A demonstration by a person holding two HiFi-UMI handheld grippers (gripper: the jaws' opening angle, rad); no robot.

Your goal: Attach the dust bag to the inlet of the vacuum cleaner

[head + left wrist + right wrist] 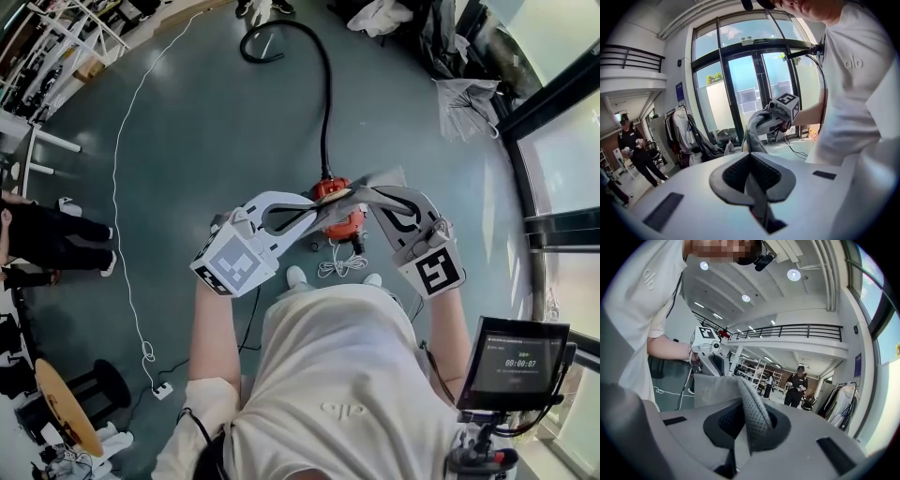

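left hand-held gripper (314,214): clamped shut on one edge of grey dust bag (373,182) | bag: held taut in the air, above orange vacuum cleaner (351,225) on floor (206,122) | right hand-held gripper (373,194): pinched shut on bag's other edge

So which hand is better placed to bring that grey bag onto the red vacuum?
Probably left, narrowly. Both clamp the dust bag, but the left gripper hangs over the vacuum cleaner body; the right gripper sits toward its edge.
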